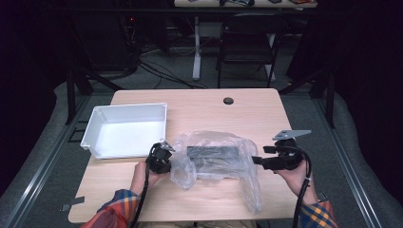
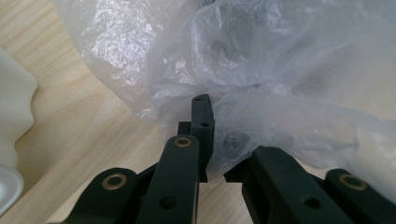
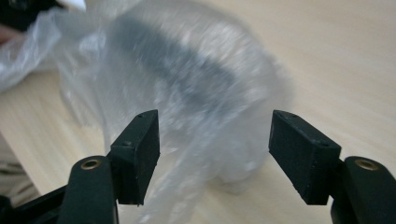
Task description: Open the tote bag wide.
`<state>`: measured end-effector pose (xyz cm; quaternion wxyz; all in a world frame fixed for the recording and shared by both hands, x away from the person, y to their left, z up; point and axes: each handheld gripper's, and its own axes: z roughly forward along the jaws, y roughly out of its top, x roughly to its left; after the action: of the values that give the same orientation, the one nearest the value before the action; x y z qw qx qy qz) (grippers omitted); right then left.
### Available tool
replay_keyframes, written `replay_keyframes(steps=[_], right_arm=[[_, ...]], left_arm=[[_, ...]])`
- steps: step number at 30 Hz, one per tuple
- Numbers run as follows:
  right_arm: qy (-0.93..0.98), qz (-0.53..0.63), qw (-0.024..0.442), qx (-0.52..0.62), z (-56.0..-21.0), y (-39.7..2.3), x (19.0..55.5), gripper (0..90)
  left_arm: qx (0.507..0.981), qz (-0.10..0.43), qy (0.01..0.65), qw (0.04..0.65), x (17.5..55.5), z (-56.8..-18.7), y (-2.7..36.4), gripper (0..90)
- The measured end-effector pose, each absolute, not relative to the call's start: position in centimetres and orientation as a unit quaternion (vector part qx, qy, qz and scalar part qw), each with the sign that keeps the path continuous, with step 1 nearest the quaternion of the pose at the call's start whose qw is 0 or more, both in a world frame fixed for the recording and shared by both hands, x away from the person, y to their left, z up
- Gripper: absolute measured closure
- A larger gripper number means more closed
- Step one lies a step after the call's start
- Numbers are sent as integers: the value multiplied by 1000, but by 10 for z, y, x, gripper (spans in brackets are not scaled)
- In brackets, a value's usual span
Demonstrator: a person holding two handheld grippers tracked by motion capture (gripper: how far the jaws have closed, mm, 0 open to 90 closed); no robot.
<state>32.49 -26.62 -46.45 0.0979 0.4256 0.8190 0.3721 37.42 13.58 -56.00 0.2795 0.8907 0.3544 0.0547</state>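
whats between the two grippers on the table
In the high view, a clear plastic bag with a dark flat object inside lies between the left gripper and right gripper.

Crumpled clear plastic bag (image 1: pixel 216 159) on table

Plaid orange-blue sleeves (image 1: pixel 116 206); each black gripper (image 1: pixel 164 159) has brass screws, trailing black cable

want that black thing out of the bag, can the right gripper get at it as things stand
Probably not directly: the right gripper is open beside the black block, but the clear plastic bag wraps it.
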Motion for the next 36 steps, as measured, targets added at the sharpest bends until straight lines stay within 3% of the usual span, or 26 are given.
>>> replay_keyframes(steps=[2, 3, 5, 6, 7, 10, 13, 20, 29, 36], right_arm=[[826, 363, 88, 421, -470, -260, 326, 361], [845, 331, 75, 414, -485, -246, 331, 539], [854, 305, 74, 414, -498, -237, 334, 681], [854, 305, 74, 414, -498, -237, 334, 681], [858, 295, 75, 414, -509, -233, 338, 798], [857, 298, 85, 412, -511, -231, 338, 888], [851, 305, 103, 415, -509, -231, 336, 897], [839, 324, 113, 423, -508, -235, 336, 899], [836, 323, 125, 425, -508, -235, 336, 898], [839, 316, 138, 422, -507, -232, 337, 899]], left_arm=[[891, 55, 354, 278, 374, -560, 136, 854], [893, 55, 353, 274, 375, -559, 136, 845], [892, 56, 354, 276, 375, -558, 137, 827], [892, 56, 354, 276, 375, -558, 137, 813], [893, 53, 353, 275, 376, -556, 139, 786], [891, 48, 358, 276, 375, -552, 143, 656], [886, 50, 372, 272, 371, -544, 149, 501], [872, 49, 389, 294, 350, -522, 174, 339], [848, 50, 410, 332, 326, -501, 205, 290], [869, 40, 352, 346, 310, -484, 168, 288]])
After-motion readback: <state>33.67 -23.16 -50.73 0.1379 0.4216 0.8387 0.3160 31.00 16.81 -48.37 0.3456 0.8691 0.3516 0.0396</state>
